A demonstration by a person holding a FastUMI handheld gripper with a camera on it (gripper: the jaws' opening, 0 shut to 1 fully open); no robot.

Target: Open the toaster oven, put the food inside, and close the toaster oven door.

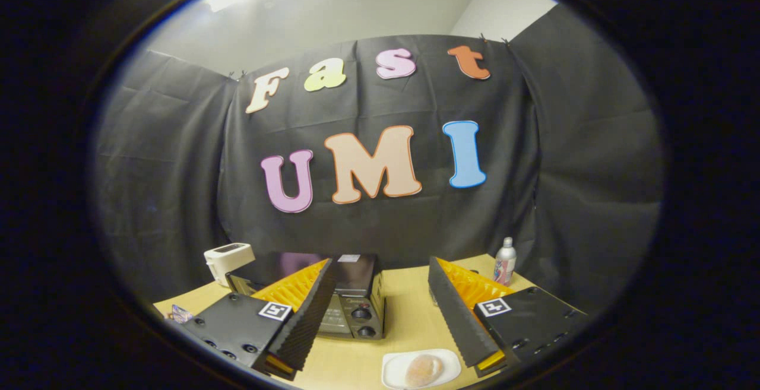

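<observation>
Low in the frame, the gripper (pixel 380 325) is wide open and holds nothing. Its left finger hides much of the toaster oven (pixel 350 307), so reaching for the door could go wrong. A bump could also knock the food (pixel 423 370) off its plate (pixel 393 372).

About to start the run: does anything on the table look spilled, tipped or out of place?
Nothing stands out. The toaster oven sits square, the food lies on its white plate, and the bottle stands upright. The hand-held gripper is open above the table.
</observation>
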